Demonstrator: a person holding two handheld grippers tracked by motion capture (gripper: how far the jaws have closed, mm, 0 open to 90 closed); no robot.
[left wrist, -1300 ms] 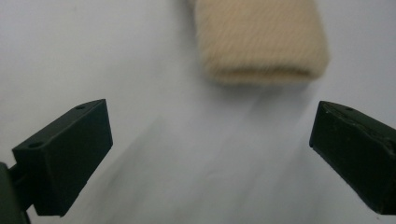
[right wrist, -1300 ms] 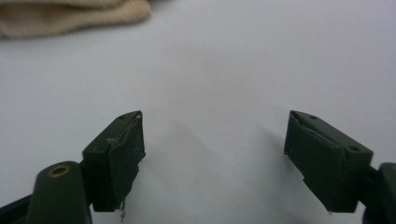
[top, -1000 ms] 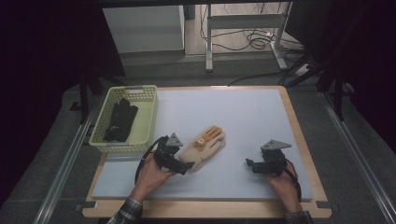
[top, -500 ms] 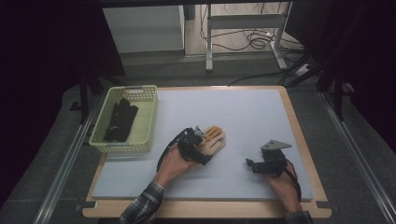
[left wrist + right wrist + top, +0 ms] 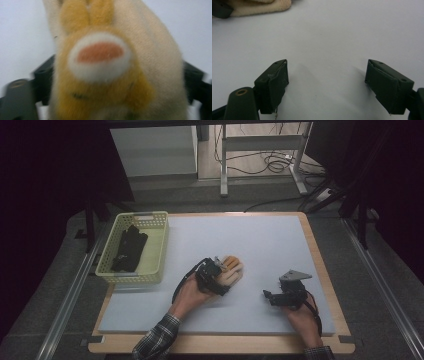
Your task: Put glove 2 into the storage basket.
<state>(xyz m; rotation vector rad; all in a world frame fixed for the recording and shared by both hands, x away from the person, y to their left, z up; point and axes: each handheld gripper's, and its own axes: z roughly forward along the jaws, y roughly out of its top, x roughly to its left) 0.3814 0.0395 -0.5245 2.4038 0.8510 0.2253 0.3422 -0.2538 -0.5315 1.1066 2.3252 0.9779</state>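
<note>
Two tools work over one pale bench [image 5: 260, 240], and the scene reads from its left edge inward. Farthest left sits a yellow-green basket [image 5: 159, 251] with a dark, folded item [image 5: 127, 249] lying in it; what that item is I cannot tell. Next comes the left tool [image 5: 216, 276], brought up against a cream and orange plush mitten [image 5: 231, 272] that lies flat near the middle of the bench. In the left gripper view the mitten [image 5: 117, 75] fills the space between the black jaws, its animal face with a white and orange snout turned to the camera. The jaws have just been closing, with the plush between them, and they now stand at a middling width; the picture is too blurred to say whether the pads already press the fabric, so I judge this a grip in the making, not yet a firm hold.

The mitten's long axis runs from the left tool away and slightly rightward toward the far side of the bench, so the tool meets it end-on at the near end. The left hand is plainly the nearer one.

Farther right, well apart from the mitten, the right tool [image 5: 272, 297] rests low over bare bench. In the right gripper view its jaws stand wide with nothing between them [image 5: 325, 85], and the mitten's edge [image 5: 262, 7] shows at the upper left
</note>
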